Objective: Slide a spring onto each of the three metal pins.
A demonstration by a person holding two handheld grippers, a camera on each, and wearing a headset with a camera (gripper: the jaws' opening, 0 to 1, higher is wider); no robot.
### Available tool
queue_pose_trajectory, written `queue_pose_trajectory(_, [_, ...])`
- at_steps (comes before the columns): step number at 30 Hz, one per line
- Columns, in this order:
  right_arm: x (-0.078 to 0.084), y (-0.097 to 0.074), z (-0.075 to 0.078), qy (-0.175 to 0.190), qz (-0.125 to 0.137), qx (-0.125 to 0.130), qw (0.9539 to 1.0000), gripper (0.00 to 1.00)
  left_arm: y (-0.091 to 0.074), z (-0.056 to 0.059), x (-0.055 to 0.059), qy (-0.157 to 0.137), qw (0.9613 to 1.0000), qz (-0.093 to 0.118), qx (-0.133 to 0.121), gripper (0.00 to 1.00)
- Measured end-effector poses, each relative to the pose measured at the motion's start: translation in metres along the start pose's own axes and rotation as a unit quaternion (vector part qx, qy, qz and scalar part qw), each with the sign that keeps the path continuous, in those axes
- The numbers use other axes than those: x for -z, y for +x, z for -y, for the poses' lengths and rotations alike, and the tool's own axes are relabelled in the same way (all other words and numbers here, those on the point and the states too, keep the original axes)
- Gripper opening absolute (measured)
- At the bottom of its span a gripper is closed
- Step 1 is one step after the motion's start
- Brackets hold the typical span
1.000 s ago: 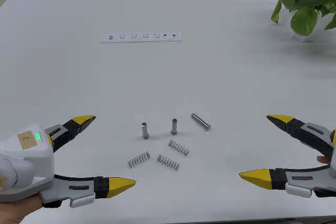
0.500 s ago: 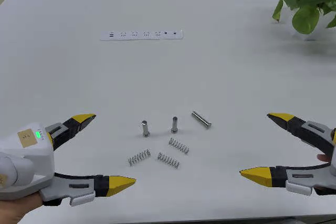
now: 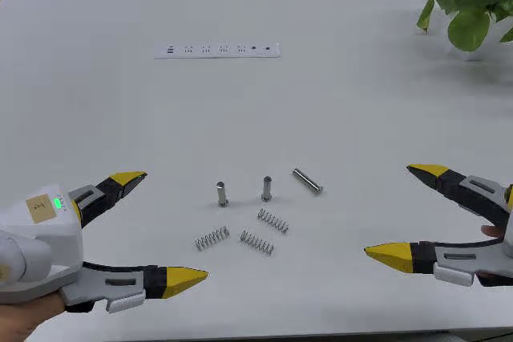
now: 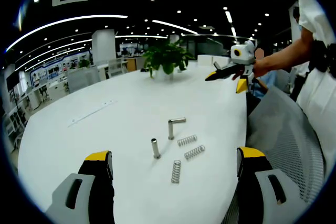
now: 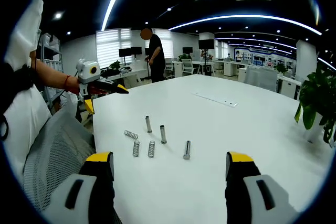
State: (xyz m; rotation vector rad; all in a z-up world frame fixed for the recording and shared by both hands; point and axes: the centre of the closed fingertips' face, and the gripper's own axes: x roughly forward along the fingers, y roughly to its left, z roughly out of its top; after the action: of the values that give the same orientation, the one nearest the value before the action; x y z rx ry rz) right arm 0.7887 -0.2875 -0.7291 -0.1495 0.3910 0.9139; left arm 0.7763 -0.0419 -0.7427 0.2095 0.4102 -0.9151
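On table [image 3: 337, 118]: nothing assembled yet, first pick pending.
Left gripper [image 3: 175, 226]: jaws wide, empty, near-left of parts.
Right gripper [image 3: 387, 210]: jaws wide, empty, near-right.
Pins [image 3: 267, 189]: centre; two upright, right one lying flat.
Springs [image 3: 256, 243]: three loose, just near of pins.
Next: pinch one spring, thread it over an upright pin.

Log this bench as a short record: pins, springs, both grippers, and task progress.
upright pins: two, standing side by side
lying pin: one, on its side, right of them
springs: three, loose on the white table, near the pins
left gripper: open, empty
right gripper: open, empty
progress: no spring on any pin
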Motion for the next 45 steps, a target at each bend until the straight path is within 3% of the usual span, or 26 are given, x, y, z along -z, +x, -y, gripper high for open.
queue_pose_trajectory(13, [-0.018,0.028,0.016,-0.013,-0.021,-0.009,0.9997,0.79,0.001,-0.002,-0.003,-0.005,1.0,0.006,0.001,1.0])
queue_pose_trajectory(22, [-0.025,0.06,0.026,-0.012,-0.054,-0.02,0.9983,0.69,0.001,-0.007,-0.003,-0.01,0.9999,0.01,0.0,1.0])
queue_pose_trajectory(29, [-0.018,0.082,0.033,-0.004,-0.093,-0.031,0.9952,0.59,0.001,-0.01,-0.001,-0.015,0.9998,0.015,0.0,1.0])
queue_pose_trajectory(32, [-0.014,0.091,0.033,-0.001,-0.113,-0.035,0.993,0.56,0.002,-0.011,-0.002,-0.018,0.9997,0.017,-0.001,1.0])
queue_pose_trajectory(33, [-0.008,0.094,0.043,0.009,-0.129,-0.034,0.9911,0.54,0.003,-0.011,-0.003,-0.019,0.9997,0.017,-0.001,1.0])
queue_pose_trajectory(35, [-0.003,0.1,0.043,0.021,-0.152,-0.034,0.9876,0.52,0.004,-0.01,-0.005,-0.02,0.9996,0.019,-0.001,1.0])
queue_pose_trajectory(42, [0.001,0.124,0.046,0.03,-0.176,-0.041,0.9831,0.41,0.006,-0.009,-0.011,-0.027,0.9993,0.025,-0.003,1.0])
queue_pose_trajectory(45, [0.008,0.131,0.043,0.03,-0.203,-0.045,0.9777,0.37,0.006,-0.012,-0.008,-0.03,0.9992,0.027,-0.003,1.0])
